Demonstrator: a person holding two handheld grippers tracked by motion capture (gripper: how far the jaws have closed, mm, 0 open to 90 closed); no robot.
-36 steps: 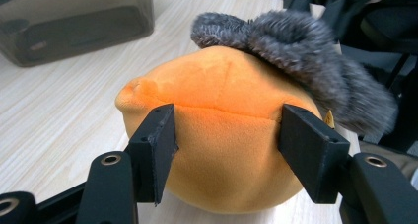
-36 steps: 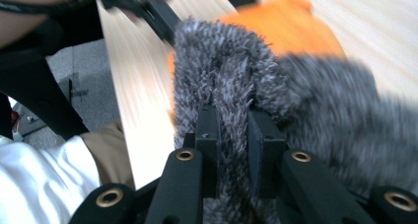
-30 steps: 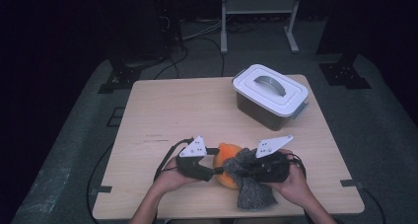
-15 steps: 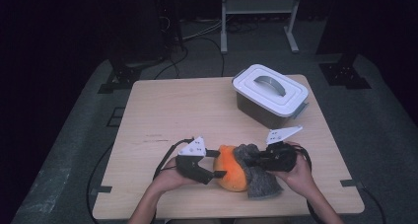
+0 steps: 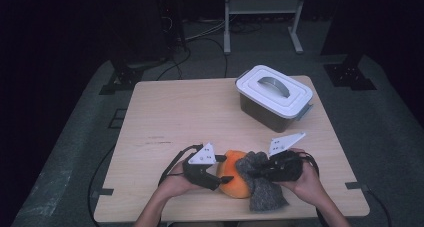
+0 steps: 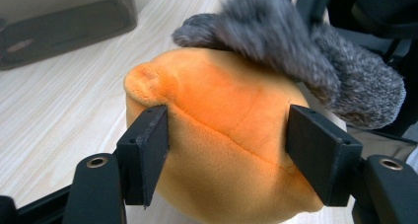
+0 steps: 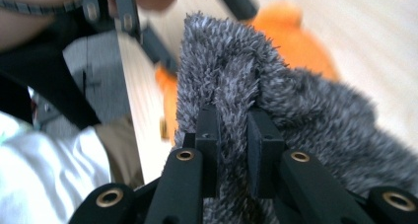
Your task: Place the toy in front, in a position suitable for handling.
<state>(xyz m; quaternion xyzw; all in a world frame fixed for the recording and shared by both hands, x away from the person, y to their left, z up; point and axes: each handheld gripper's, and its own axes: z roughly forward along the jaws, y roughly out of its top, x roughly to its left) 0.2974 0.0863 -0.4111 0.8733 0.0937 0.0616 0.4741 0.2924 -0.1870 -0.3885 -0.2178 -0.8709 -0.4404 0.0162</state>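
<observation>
high view had both grippers at the near edge of the table (image 5: 165,117), w/ the orange plush (image 5: 235,179) between them, resting on the wood; left gripper (image 6: 226,150) had its jaws set either side of the plush, pads against its flanks, prob. to steady it while the other hand worked; those jaws had just been closing again after opening a bit, plush between them throughout; right gripper (image 7: 231,130) was pinched tight on a fold of the grey fuzzy cloth (image 7: 296,105), jaws nearly together w/ pile bunched between; the cloth (image 5: 262,179) lay draped over the plush's right side and trailed toward the near edge, so the pinch looked meant for pulling it across or off the plush; lidded bin (image 5: 274,97) sat well apart at the far right, not involved.
</observation>
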